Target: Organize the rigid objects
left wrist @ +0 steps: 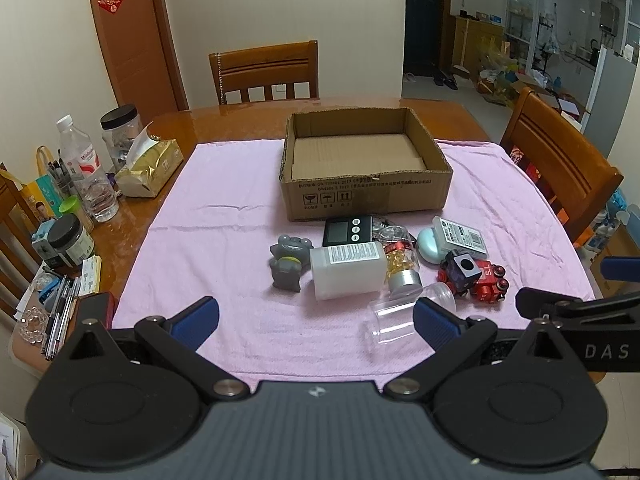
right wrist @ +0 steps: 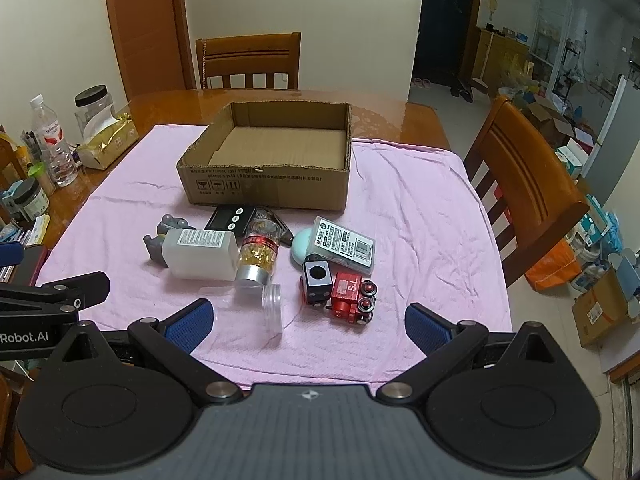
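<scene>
The objects you are to sort lie clustered on the pink cloth [left wrist: 224, 216] just in front of the open cardboard box [left wrist: 366, 196]: a gray figurine [left wrist: 289, 261], a white bottle [left wrist: 347, 269], a black timer [left wrist: 347, 231], a red toy train [right wrist: 352, 298] and a clear jar [right wrist: 272, 313] on its side. Your left gripper [left wrist: 316, 322] and right gripper [right wrist: 308, 327] both hang over the near cloth edge, tongs spread wide, holding nothing.
</scene>
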{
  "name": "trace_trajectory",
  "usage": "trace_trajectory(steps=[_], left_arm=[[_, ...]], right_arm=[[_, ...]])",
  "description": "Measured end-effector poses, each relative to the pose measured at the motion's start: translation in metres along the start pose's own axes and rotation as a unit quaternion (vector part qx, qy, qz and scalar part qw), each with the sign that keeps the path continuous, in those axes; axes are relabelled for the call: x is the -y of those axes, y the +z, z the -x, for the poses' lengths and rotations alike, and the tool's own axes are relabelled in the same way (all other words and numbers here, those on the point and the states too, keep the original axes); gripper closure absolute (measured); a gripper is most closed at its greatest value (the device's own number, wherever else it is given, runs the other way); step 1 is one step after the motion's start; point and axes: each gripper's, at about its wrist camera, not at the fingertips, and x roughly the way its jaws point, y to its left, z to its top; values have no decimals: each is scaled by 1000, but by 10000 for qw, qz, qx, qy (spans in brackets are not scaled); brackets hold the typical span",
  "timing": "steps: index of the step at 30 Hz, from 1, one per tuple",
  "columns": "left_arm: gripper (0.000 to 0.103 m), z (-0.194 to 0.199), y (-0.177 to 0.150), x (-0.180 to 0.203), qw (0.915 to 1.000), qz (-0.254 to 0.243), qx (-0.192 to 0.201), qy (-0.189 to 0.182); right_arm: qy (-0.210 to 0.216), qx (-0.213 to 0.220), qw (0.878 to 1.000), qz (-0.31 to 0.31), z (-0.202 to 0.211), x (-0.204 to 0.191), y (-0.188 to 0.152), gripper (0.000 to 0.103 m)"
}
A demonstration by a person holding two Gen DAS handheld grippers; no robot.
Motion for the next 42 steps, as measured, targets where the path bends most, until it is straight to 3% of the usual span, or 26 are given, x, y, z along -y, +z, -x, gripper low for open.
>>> trace_trajectory(steps=[17,26,32,42], left_arm=[[1,4,4,5,10000,54,-5,52],[1,-10,0,3,9999,-27,-24,-136],[1,-27,-7,-6,9995,-75,-73,-284],[1,-62,-11,-20,9983,-288,-218,-461]], right_arm=[[117,77,9998,103,5,7,6,0],[161,277,9991,263,0,5,1,0],[437,297,9980,354,-14,-1,-11,0],[750,-42,9971,106,-56,-6,-32,0]])
